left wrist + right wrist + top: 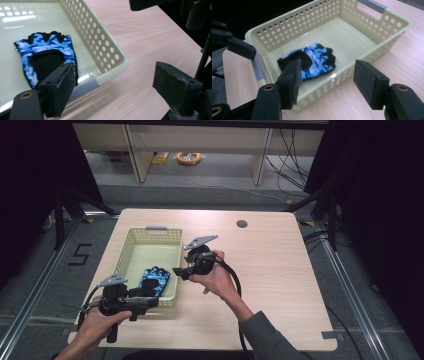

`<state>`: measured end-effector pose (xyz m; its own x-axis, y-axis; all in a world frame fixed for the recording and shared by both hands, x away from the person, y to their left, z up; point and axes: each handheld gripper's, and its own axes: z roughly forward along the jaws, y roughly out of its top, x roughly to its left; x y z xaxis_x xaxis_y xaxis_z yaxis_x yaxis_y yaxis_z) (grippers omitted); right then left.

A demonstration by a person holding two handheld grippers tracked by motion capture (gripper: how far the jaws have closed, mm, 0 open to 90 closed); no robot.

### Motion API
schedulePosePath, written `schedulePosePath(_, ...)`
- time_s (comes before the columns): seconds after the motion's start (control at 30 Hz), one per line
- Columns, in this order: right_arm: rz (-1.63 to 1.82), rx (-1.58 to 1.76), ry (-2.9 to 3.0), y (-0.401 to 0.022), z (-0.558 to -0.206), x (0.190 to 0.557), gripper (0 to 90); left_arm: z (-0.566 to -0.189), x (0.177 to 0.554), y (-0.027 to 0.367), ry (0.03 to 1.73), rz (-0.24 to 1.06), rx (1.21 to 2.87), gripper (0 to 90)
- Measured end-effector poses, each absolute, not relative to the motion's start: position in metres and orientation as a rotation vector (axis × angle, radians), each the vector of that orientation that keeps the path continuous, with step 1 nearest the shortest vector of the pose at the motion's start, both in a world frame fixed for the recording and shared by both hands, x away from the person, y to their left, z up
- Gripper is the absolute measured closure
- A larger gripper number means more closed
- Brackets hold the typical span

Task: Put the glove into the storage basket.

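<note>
One glove (154, 280) in basket (131, 245), between both open tools.

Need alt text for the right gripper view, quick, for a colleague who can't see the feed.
A blue camouflage fingerless glove lies flat on the floor of a pale green perforated basket on a wooden table. The right gripper hovers outside the basket's near wall, its black jaws open with nothing between them.

I see the glove (154, 280) lying in the basket's (131, 246) lower end, left of centre on the table (270, 285); my left gripper (145, 303) sits below it, my right gripper (181, 272) just right.
</note>
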<state>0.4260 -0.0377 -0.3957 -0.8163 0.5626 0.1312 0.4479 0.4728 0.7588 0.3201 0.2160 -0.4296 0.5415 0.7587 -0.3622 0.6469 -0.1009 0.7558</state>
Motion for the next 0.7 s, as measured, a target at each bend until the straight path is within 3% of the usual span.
schedulePosePath(0.7,1.314,0.957,2.499,-0.114,-0.409,0.384,37.5,-0.443,0.3,0.198,1.08,0.128,1.837,16.2)
